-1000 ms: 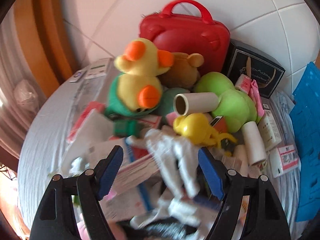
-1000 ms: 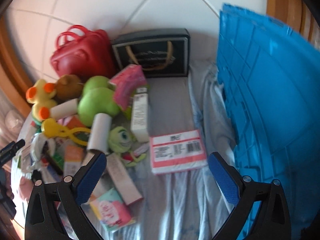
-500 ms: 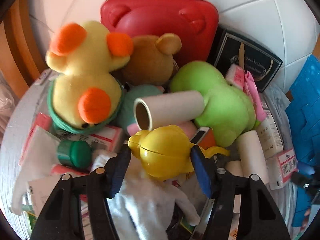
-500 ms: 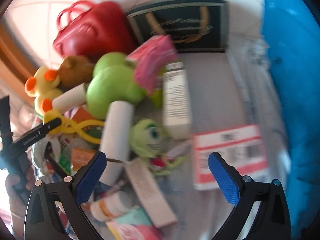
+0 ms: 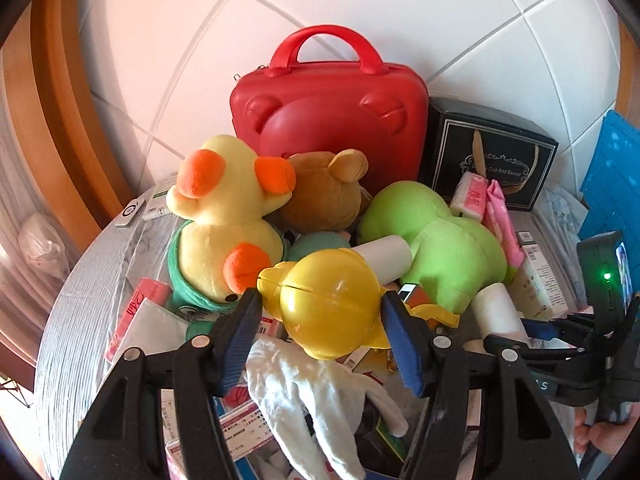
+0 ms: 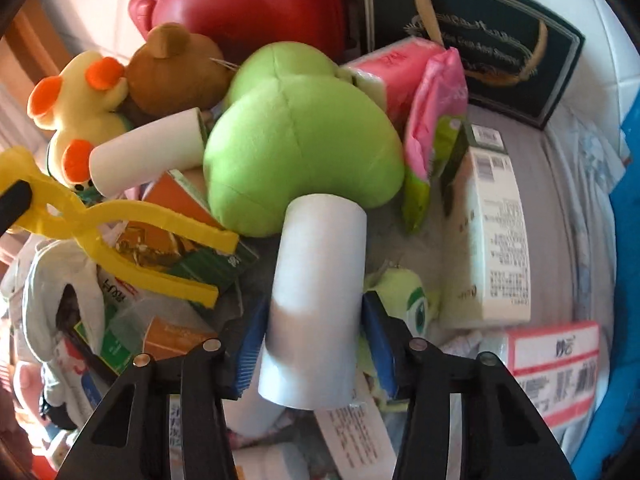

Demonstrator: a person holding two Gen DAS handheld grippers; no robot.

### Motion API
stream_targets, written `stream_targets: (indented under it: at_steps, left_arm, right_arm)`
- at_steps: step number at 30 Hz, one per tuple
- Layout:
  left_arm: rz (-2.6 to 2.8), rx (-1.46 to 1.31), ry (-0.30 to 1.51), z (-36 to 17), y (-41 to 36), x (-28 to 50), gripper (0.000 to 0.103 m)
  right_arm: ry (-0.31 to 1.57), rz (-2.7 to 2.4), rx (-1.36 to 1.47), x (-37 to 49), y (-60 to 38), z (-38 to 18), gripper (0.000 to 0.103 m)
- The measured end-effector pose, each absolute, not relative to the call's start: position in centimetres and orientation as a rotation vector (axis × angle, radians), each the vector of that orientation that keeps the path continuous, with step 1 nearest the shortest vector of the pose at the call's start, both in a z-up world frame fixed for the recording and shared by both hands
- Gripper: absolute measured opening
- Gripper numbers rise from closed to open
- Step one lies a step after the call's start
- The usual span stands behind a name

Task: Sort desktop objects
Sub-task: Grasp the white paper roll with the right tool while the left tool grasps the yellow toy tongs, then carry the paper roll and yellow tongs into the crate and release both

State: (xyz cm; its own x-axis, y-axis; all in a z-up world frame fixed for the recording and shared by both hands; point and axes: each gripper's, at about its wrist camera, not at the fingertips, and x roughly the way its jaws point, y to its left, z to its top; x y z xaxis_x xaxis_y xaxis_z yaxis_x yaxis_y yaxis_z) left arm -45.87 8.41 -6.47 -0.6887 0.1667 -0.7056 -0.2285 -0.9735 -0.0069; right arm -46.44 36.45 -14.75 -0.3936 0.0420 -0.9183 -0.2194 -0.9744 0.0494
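A heap of toys and boxes lies on a cloth-covered table. My left gripper point(image 5: 324, 332) is shut on the round head of a yellow plastic toy point(image 5: 330, 304), whose long yellow handles point(image 6: 132, 220) show in the right wrist view. My right gripper point(image 6: 314, 348) is shut on a white roll point(image 6: 316, 300) that leans against a green plush point(image 6: 300, 156). The right gripper also shows at the right edge of the left wrist view point(image 5: 560, 344). A yellow duck plush point(image 5: 228, 220) and a brown bear plush point(image 5: 324, 192) lie behind the yellow toy.
A red case point(image 5: 332, 120) and a black gift box point(image 5: 488, 160) stand against the white wall. A blue crate point(image 6: 628, 240) stands at the right. A second white roll point(image 6: 148, 156), pink packets point(image 6: 436, 100), cartons point(image 6: 492, 236), a white glove point(image 5: 312, 396) and a small green plush point(image 6: 404, 296) crowd the table.
My left gripper has closed on the yellow toy and lifted it a little. My right gripper has moved forward and left into the heap and closed on the white roll.
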Motion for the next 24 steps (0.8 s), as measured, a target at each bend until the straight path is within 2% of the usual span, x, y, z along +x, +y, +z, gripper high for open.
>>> stream_targets:
  at_steps: [7, 18, 24]
  left_arm:
    - [2.757, -0.982, 0.129, -2.7, 8.5, -42.5, 0.06]
    - [2.769, -0.732, 0.091, 5.6, 9.8, -32.9, 0.061]
    - [2.705, -0.62, 0.093, 8.7, 13.4, -27.5, 0.061]
  right_arm:
    - [0.306, 2.614, -1.486, -41.9, 35.9, -8.6, 0.046]
    - [0.232, 2.769, -0.989, -29.6, 34.5, 5.8, 0.046]
    - [0.212, 2.743, -0.786, -21.0, 35.6, 10.8, 0.046]
